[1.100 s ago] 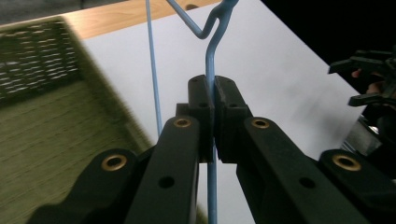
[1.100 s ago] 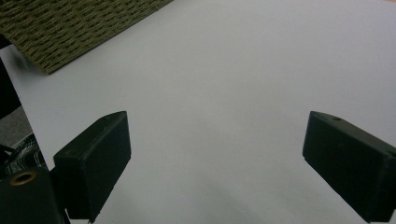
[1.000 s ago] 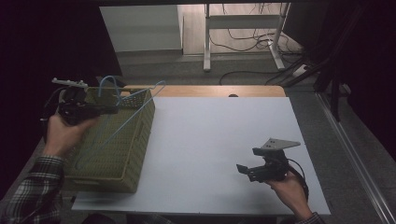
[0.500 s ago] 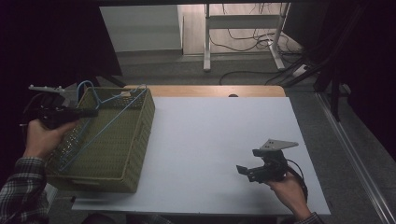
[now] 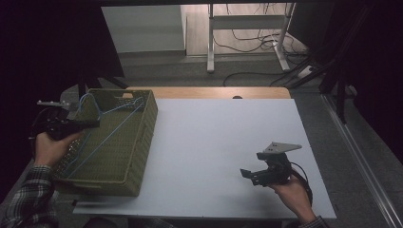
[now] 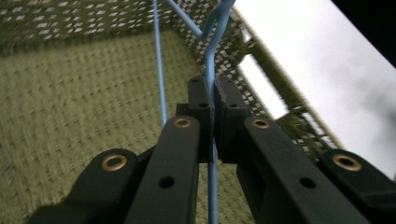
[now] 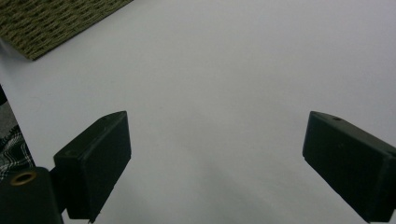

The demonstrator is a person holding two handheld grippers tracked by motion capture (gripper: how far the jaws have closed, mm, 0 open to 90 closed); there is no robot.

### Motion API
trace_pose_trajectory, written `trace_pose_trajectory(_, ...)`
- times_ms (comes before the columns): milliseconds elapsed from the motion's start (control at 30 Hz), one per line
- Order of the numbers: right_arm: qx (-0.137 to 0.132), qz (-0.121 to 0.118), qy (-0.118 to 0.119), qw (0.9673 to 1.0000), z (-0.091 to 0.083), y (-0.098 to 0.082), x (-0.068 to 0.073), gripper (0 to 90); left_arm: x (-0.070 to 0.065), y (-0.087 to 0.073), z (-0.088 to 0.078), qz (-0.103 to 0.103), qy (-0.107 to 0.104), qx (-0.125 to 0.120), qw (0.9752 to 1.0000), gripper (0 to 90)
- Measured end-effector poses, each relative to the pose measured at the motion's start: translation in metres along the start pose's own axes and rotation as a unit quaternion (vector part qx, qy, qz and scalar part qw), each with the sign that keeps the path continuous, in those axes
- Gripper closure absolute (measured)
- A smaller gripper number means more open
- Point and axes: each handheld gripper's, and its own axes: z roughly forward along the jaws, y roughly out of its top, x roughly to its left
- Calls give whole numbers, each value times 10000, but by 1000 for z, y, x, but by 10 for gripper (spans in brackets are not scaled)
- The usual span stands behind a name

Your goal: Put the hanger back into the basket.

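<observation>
Two things matter from the high view: my left gripper (image 5: 90,124), clamped on the thin blue wire hanger (image 5: 102,130), sits at the far-left corner of the olive woven rectangular basket (image 5: 138,152), and the hanger's long axis runs from that corner diagonally down toward the near-left of the basket, tilted into it. The basket stands at the white worktop's (image 5: 223,137) left edge. My right gripper (image 5: 247,175) waits near the near-right corner, well apart, so the left hand is nearer.

My left gripper view shows the pads pinching the smooth wire (image 6: 211,74) above the coarse weave of the basket floor (image 6: 79,116).

My right gripper view shows wide-apart pads (image 7: 100,158) holding nothing over the matte worktop (image 7: 219,84).
</observation>
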Motion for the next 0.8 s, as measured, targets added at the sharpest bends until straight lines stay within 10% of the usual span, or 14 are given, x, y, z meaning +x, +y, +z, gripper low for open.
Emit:
trace_pose_trajectory(300, 68, -64, 0, 10000, 2, -1, 0, 76, 14, -15, 16, -242, 495, 376, 9978, 868)
trace_pose_trajectory(400, 98, -71, 6, 9999, 3, -1, 0, 76, 17, -20, 16, -319, 946, 517, 9937, 858)
trace_pose_trajectory(800, 42, -97, -18, 9999, 1, -1, 0, 74, -5, -21, 4, -114, 1482, 236, 9886, 419)
